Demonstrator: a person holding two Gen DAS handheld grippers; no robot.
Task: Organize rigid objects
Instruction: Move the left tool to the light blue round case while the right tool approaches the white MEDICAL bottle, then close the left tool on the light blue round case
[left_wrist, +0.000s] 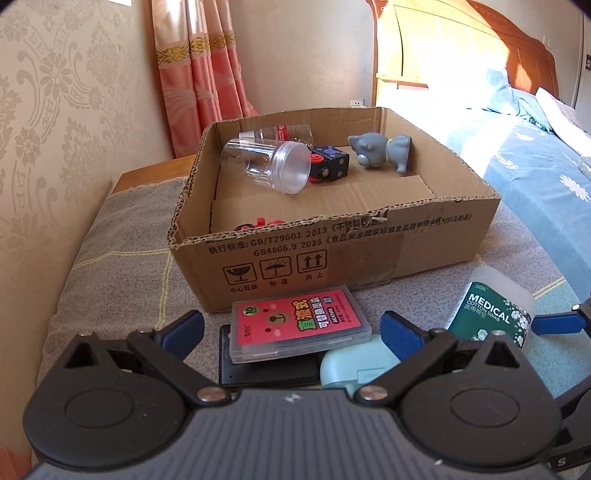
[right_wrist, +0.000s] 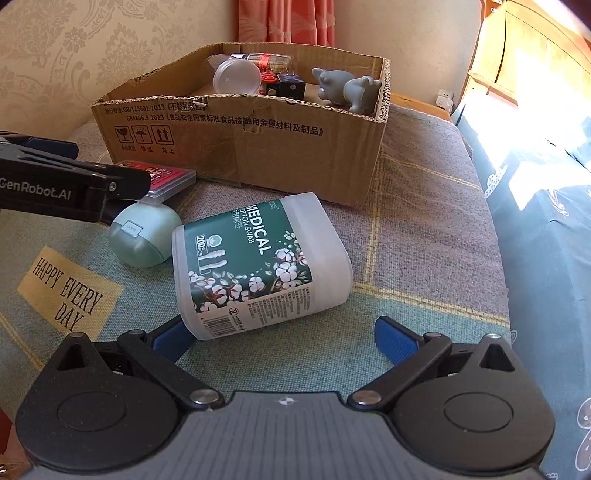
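A home bedroom: wooden bed headboard (left_wrist: 461, 44), blue floral bedding (left_wrist: 535, 162), pink curtains (left_wrist: 199, 55) and patterned wallpaper (left_wrist: 55, 92).

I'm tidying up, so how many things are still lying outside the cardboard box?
4: a pink card case resting on a black flat object, a mint green case beside them, and the cotton swab tub to the right. Others may be hidden behind the grippers.

- Box (left_wrist: 369, 251) ahead of both grippers: brown corrugated cardboard, matt, with torn rough edges.
- Jar (left_wrist: 269, 166) inside it: clear glossy plastic.
- Cat figure (left_wrist: 380, 151) beside it: matt grey, smooth.
- Cotton swab tub (right_wrist: 258, 266) just before the right gripper (right_wrist: 284, 339): frosted plastic with a glossy printed label.
- Blanket (right_wrist: 424, 240) underneath: woven cloth, matt.
- Gripper fingers (right_wrist: 397, 345): ribbed blue pads.
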